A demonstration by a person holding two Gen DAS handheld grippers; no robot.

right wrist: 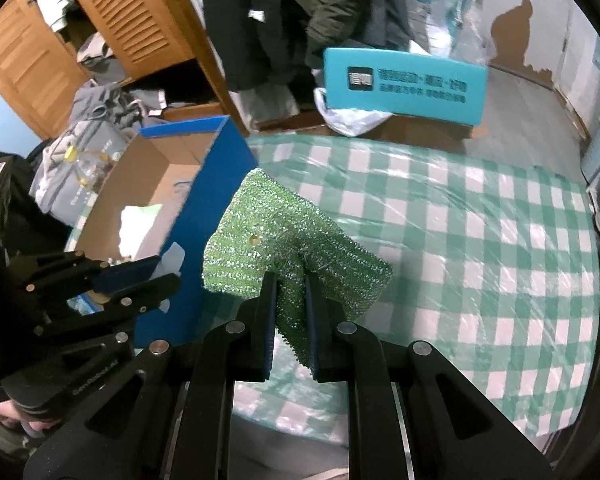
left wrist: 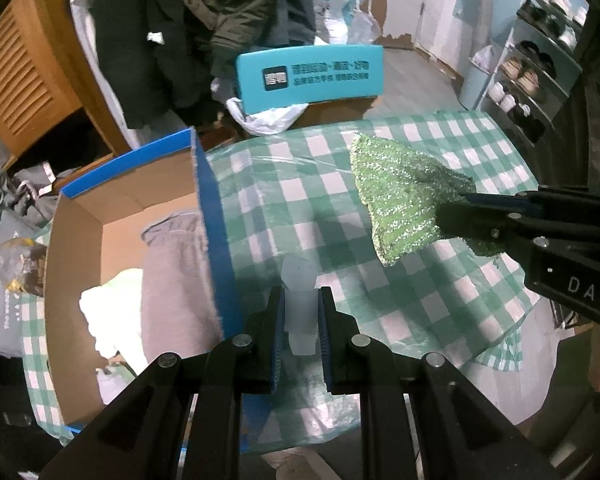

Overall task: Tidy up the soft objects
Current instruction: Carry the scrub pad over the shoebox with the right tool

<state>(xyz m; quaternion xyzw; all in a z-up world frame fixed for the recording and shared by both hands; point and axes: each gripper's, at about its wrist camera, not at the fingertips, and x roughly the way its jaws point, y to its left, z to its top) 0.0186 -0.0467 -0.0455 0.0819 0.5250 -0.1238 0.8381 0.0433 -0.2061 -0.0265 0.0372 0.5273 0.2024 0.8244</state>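
My left gripper (left wrist: 299, 294) is shut on a pale translucent soft piece (left wrist: 298, 304) and holds it above the checked table, just right of the blue-sided cardboard box (left wrist: 214, 216). The box holds a grey cloth (left wrist: 176, 280) and a white cloth (left wrist: 108, 316). My right gripper (right wrist: 291, 280) is shut on a sparkly green scouring cloth (right wrist: 268, 236) and holds it above the table beside the box (right wrist: 208, 216). The left wrist view shows that cloth (left wrist: 396, 196) hanging from the right gripper (left wrist: 454, 210). The left gripper (right wrist: 156, 272) shows at the left of the right wrist view.
The table has a green-and-white checked cover (right wrist: 460, 232) under clear plastic. A teal sign (left wrist: 312, 76) stands behind the table. Dark coats (left wrist: 204, 20) hang at the back. A shoe rack (left wrist: 540, 72) stands at the right. Grey bags (right wrist: 88, 136) lie left of the box.
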